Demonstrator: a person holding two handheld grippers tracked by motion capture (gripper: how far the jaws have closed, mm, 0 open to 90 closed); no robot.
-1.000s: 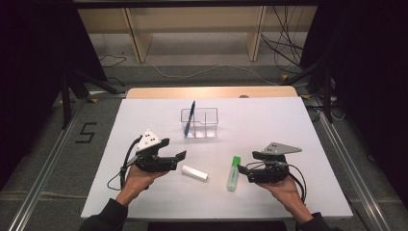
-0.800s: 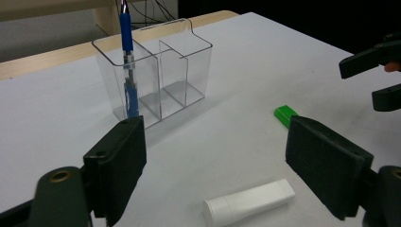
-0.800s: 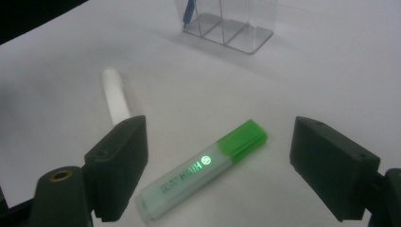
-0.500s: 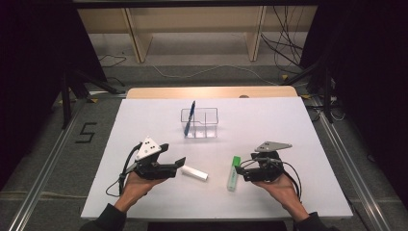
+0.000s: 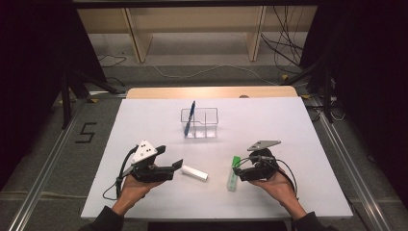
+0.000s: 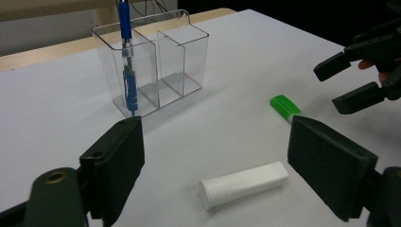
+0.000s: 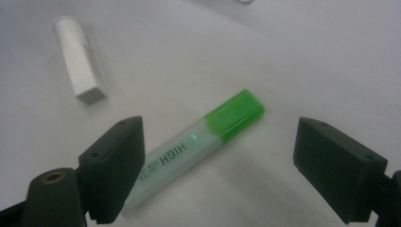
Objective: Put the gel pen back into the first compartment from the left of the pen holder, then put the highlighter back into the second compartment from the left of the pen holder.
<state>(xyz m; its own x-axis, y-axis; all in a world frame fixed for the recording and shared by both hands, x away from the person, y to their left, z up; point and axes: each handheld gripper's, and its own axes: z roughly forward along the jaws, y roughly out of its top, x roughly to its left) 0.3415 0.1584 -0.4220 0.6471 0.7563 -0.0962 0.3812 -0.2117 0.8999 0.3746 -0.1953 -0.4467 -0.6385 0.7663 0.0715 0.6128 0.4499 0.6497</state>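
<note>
A white tube (image 5: 195,172) lies on the white table (image 5: 288,125), with a green-capped highlighter (image 5: 234,172) to its right. My left gripper (image 5: 175,166) is open just left of the tube; between its wide jaws, a little ahead, lies the tube (image 6: 243,183). My right gripper (image 5: 239,172) is open at the highlighter's right. The highlighter (image 7: 198,146) lies slantwise between its spread jaws, untouched, and the tube (image 7: 79,59) sits farther off. A clear compartment box (image 5: 199,122) stands mid-table, with a blue pen (image 5: 191,115) upright in its left cell.
From the left gripper view, the box (image 6: 156,61) and pen (image 6: 127,61) stand behind the tube, and the other gripper (image 6: 352,78) hovers past the green cap (image 6: 285,107). A wooden strip (image 5: 211,92) borders the table's far edge. Black frame legs stand on both sides.
The left gripper has slipped a little toward the table's near edge. The right gripper, tube, highlighter and box lie as before.
</note>
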